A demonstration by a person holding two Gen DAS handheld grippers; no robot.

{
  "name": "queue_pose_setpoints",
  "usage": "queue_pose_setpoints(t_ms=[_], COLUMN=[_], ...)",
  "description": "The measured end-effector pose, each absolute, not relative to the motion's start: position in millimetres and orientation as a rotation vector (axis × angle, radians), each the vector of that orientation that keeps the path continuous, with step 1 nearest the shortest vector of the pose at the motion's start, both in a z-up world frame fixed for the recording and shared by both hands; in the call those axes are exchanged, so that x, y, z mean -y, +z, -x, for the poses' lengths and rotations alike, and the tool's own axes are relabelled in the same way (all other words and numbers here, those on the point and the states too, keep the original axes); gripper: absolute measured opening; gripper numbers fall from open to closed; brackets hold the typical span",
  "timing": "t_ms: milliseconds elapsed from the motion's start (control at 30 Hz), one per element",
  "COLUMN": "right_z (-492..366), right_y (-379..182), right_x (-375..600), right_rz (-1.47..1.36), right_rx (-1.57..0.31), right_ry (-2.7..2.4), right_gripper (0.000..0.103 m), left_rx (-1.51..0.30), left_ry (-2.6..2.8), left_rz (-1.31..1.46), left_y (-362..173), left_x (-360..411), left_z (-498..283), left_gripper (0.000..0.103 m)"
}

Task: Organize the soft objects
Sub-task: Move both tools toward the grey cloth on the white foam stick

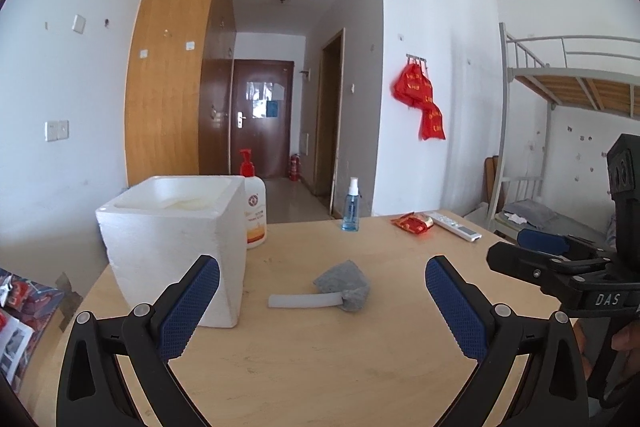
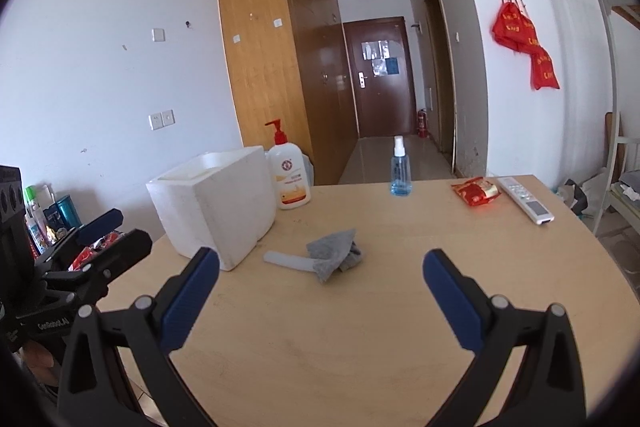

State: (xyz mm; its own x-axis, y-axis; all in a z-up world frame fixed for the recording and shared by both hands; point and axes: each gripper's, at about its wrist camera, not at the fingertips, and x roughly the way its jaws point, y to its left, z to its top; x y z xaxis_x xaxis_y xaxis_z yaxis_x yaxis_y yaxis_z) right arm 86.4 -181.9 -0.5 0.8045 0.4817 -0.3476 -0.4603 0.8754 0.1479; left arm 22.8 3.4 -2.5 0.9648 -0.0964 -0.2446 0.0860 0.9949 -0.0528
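On the counter (image 1: 360, 347), between your two grippers and well ahead of both, lies the soft thing you are after: a grey cloth (image 1: 344, 283) bunched over one end of a pale tube-like handle (image 1: 302, 300), just beside the white foam box (image 1: 176, 243) but apart from it. Your left gripper (image 1: 322, 301) has its fingers spread wide and holds nothing; your right gripper (image 2: 320, 287) is the same, spread and empty. The main risk, as I judge it, is closing on the loose cloth alone: if it is only draped there, it may slide off the handle and leave that on the counter, or fold and slip from the pads. Closing on the smooth handle alone could let it twist or roll out. If the box is where it goes, mind the thick rim, since a trailing corner of cloth could catch there and hang outside, and the light foam box could shift if you nudge it with your left fingers. Both grippers aim at the same spot, so they could knock together over the cloth if you bring them in at once. Farther back stand a pump bottle (image 1: 254, 205) close behind the box and a blue spray bottle (image 1: 351, 205), with a red packet (image 2: 476, 191) and a remote (image 2: 526, 201) off to the right, all well apart from the cloth; nothing lies directly between you and it.
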Motion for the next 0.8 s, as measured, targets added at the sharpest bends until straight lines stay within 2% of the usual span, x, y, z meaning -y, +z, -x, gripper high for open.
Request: queue_pose_setpoints(t_ms=[800], right_z=[-164], right_y=[-25], right_x=[167], right_rz=[-0.006], right_rx=[-0.554], right_ry=[0.483], right_gripper=[0.103], left_rx=[-0.519], left_ry=[-0.194], left_rz=[0.052], left_y=[-32], left_x=[-2], left_z=[-119], left_gripper=[0.103])
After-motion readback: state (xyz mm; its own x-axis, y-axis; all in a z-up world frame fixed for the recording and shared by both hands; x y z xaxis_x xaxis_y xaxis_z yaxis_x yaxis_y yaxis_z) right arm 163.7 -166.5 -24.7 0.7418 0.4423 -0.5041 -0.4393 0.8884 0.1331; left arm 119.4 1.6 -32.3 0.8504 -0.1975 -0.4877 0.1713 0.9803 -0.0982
